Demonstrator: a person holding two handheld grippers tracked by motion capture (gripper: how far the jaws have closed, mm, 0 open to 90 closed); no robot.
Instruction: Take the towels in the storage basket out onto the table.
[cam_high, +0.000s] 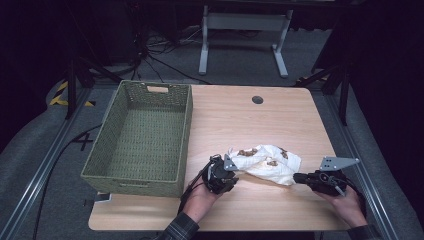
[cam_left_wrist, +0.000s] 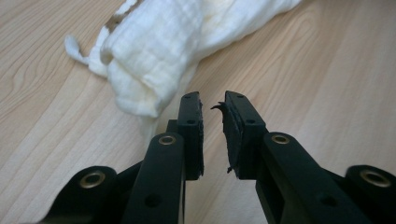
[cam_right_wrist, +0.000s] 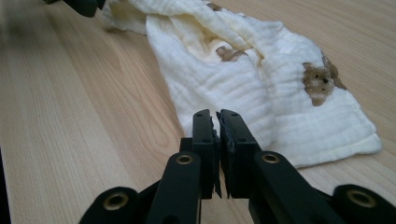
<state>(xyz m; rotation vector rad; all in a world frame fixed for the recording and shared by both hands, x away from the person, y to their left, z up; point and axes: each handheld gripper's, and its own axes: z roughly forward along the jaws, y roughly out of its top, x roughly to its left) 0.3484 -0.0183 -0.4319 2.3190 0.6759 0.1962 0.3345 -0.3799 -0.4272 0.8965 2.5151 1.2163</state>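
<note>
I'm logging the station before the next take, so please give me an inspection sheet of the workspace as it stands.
Surface: wooden table, round grommet hole near far edge.
Job's things: crumpled white cloth with brown prints, lying on the table; green woven basket at left, nothing seen inside.
Clutter: nothing seen.
Grippers: left gripper narrowly open beside the cloth's end, holding nothing; right gripper shut, empty, at the cloth's edge.
Cables: black cables on the floor behind.
Surroundings: grey floor, white desk frame beyond.

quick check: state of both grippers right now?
Left gripper: slightly open, holding nothing, beside the cloth.
Right gripper: shut, empty, at the cloth's edge.
</note>
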